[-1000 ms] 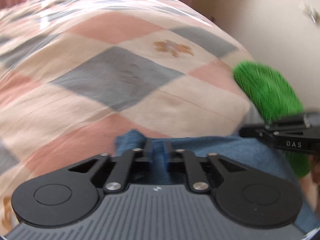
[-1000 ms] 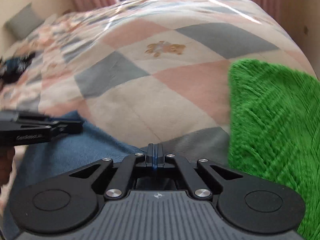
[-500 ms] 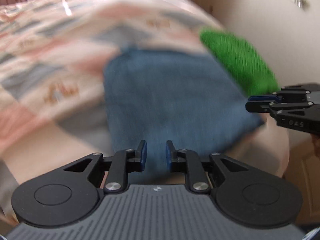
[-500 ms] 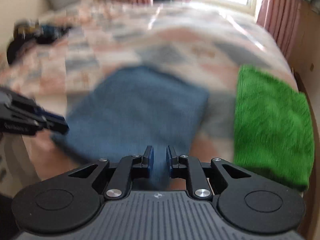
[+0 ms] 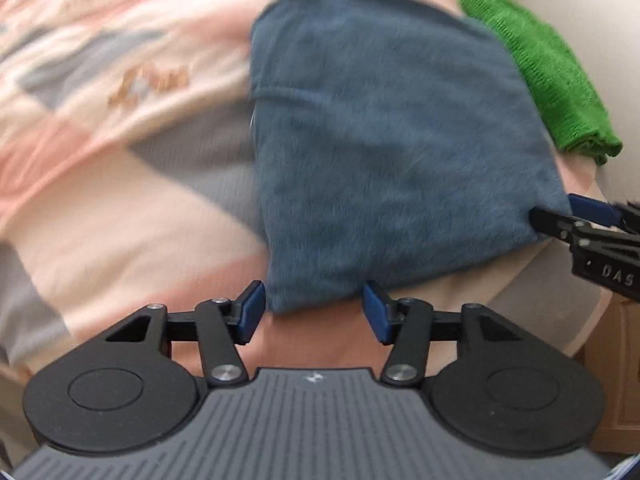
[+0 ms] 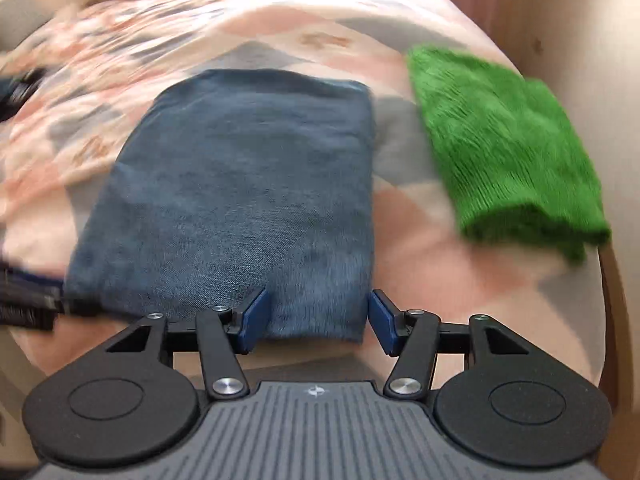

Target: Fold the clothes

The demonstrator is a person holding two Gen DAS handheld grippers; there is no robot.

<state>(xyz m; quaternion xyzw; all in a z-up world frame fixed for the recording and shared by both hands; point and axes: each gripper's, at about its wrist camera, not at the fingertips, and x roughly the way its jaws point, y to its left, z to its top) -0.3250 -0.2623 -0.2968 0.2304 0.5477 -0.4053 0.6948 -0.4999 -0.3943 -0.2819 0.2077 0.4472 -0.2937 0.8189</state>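
A blue cloth (image 6: pixel 240 196) lies flat on the patchwork quilt (image 6: pixel 280 24) near the bed's near edge, as a tidy rectangle with straight sides; its thickness suggests it is already doubled over, though the layers cannot be counted. To its right, apart from it, a green cloth (image 6: pixel 504 152) sits folded, its stacked layers showing at the near end. So both pieces lie folded or close to it; whether the blue one needs another fold the pictures do not settle.

The left gripper (image 5: pixel 312 312) hangs with its jaws spread wide at the blue cloth's near left corner, holding nothing. The right gripper (image 6: pixel 318 316) is likewise spread wide, straddling the near right corner without pinching it.

The blue fabric looks soft, slightly fuzzy, unwrinkled.
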